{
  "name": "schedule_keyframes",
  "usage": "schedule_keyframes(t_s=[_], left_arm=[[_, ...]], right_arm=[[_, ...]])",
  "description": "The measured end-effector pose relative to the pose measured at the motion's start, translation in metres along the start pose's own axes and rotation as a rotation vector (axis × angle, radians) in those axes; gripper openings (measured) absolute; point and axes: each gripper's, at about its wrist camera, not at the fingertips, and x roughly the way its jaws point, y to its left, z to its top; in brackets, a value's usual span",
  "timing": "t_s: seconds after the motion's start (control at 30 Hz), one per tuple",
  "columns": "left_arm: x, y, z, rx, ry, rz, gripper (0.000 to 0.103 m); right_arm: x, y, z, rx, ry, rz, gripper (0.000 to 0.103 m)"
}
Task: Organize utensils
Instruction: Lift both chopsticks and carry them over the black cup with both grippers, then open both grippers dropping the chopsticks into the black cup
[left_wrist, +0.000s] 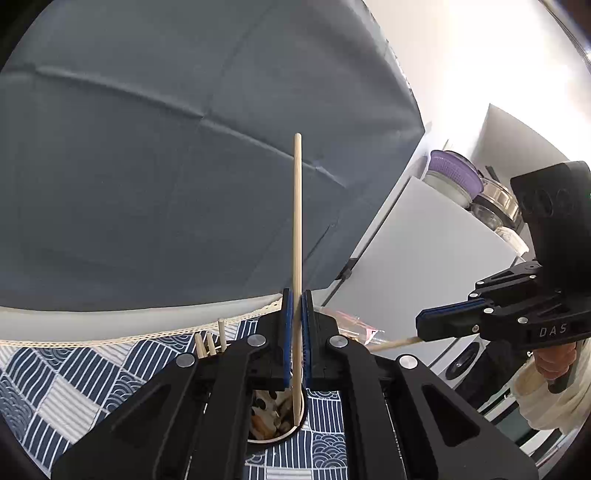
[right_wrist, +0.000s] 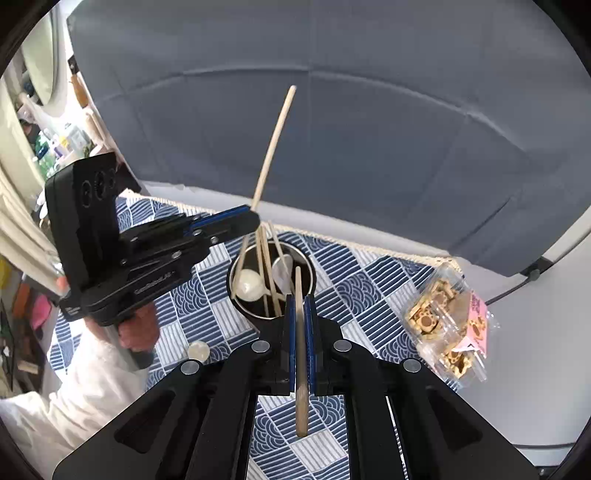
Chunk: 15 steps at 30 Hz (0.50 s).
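My left gripper (left_wrist: 297, 295) is shut on a wooden chopstick (left_wrist: 297, 221) that stands upright, its lower end inside the steel utensil cup (left_wrist: 300, 419). From the right wrist view the left gripper (right_wrist: 255, 218) holds that chopstick (right_wrist: 275, 140) above the cup (right_wrist: 308, 266), which holds several chopsticks and two white spoons (right_wrist: 249, 286). My right gripper (right_wrist: 300, 306) is shut on another wooden chopstick (right_wrist: 301, 350), just in front of the cup. The right gripper (left_wrist: 419, 325) shows in the left wrist view with its chopstick (left_wrist: 395, 344).
A blue-and-white patterned cloth (right_wrist: 373, 291) covers the table. A clear packet of small wooden pieces (right_wrist: 448, 325) lies at the right. A small white round object (right_wrist: 198, 350) lies on the cloth at the left. A grey backdrop (right_wrist: 369, 129) stands behind.
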Motion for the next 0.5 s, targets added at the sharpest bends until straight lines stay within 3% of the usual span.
schedule_keyframes(t_s=[0.3,0.5], left_arm=[[0.016,0.010,-0.027,0.014,0.036,0.009,0.005],[0.011,0.014,-0.040,0.020,0.063,0.036,0.007]], right_arm=[[0.046,-0.004,0.000,0.012,0.086,0.029,0.005],[0.067,-0.006,0.012,0.040,0.071,0.045,0.007]])
